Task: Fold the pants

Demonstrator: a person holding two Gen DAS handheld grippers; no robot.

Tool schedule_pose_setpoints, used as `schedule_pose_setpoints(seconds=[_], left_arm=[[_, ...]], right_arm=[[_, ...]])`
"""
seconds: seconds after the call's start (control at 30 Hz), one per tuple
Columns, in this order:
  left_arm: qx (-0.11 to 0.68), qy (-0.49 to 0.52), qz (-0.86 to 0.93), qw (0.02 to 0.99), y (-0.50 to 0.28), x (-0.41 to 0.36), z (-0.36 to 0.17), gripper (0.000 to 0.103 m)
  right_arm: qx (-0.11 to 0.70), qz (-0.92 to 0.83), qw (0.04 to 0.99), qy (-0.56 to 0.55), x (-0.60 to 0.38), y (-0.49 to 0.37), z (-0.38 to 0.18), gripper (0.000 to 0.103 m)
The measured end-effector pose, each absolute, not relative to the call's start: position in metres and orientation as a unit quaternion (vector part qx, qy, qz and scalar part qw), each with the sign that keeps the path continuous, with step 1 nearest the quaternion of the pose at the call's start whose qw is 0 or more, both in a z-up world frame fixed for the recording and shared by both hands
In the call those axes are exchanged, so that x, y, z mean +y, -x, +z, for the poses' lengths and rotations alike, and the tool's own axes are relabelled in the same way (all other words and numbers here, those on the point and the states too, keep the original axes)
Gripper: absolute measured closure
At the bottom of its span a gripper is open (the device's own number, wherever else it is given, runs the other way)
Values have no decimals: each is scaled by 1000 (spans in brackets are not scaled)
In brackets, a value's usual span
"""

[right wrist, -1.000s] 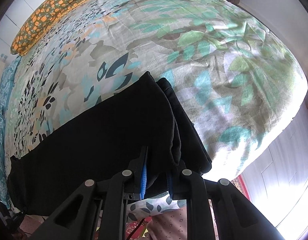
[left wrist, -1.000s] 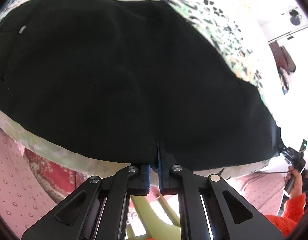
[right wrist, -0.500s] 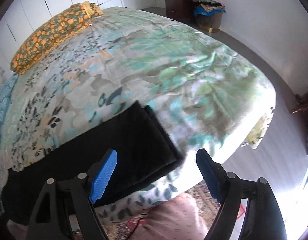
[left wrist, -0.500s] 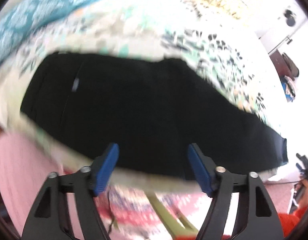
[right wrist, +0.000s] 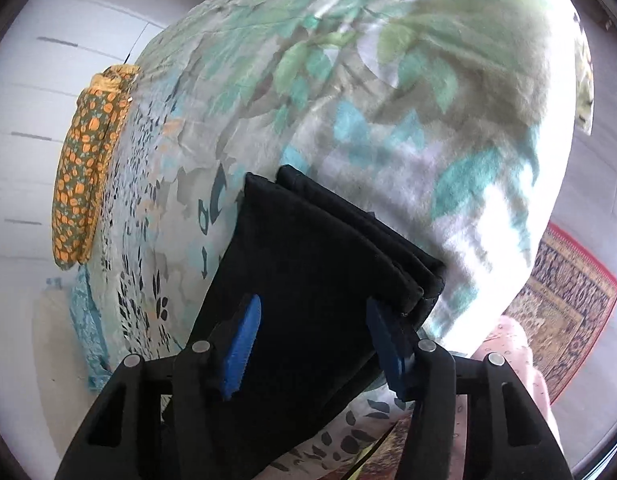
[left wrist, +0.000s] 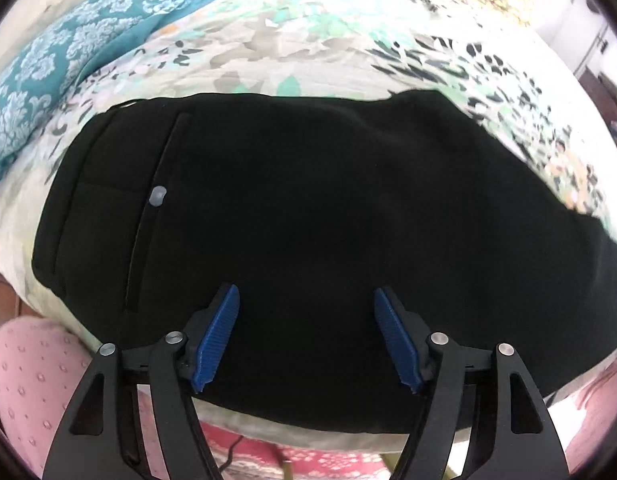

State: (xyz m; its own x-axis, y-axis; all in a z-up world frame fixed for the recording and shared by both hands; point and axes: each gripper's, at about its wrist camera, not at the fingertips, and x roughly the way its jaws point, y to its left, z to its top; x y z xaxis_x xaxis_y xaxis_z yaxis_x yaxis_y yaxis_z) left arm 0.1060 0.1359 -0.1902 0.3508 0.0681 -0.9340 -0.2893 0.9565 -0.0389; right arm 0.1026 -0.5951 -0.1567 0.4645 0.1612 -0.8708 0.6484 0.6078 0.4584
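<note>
Pants (left wrist: 328, 220) lie flat on bed (left wrist: 308, 52), legs stacked, near its front edge; long axis runs side to side across us. Left hand-held gripper (left wrist: 306, 336) over waist end, wide open, holding nothing. Right hand-held gripper (right wrist: 312, 344) over cuff end (right wrist: 348, 240), likewise wide, empty. We judge next fold goes end to end.

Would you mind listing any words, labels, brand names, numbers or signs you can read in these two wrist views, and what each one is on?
None: no readable text in either view.
The black pants show only a small grey button, with no lettering visible.
The floral bedspread, orange-patterned pillow and patterned rug carry prints only, no letters.
The left gripper and right gripper bear no markings.
</note>
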Motion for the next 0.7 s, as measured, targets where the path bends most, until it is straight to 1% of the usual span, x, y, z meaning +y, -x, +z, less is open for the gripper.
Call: schedule_pose_setpoints(seconds=[0.03,0.13,0.3,0.37,0.5,0.7], left_arm=[[556,105,107,817,-106,137,-188,26],[557,104,111,817,-106,135,-187,26],[551,121,119,817,-105,138,-186,26],[550,127,120,817,-105,140,-187,26],[550,124,120,817,-106,139,-187,26],[549,133,121,816,-105,141,-187,26]], right_arm=[[494,-163,759,-391,-594,-105,-150,44],[519,-189,758,-348,-602,-106,-142,44],[538,-190,734,-368,-628,-94,-153,44],[541,-181,736,-364,-628,-95,-153,46],[554,-177,723,-374,-625,-95,-161,57],[558,-178,722,-369,-619,-97,-159,60]])
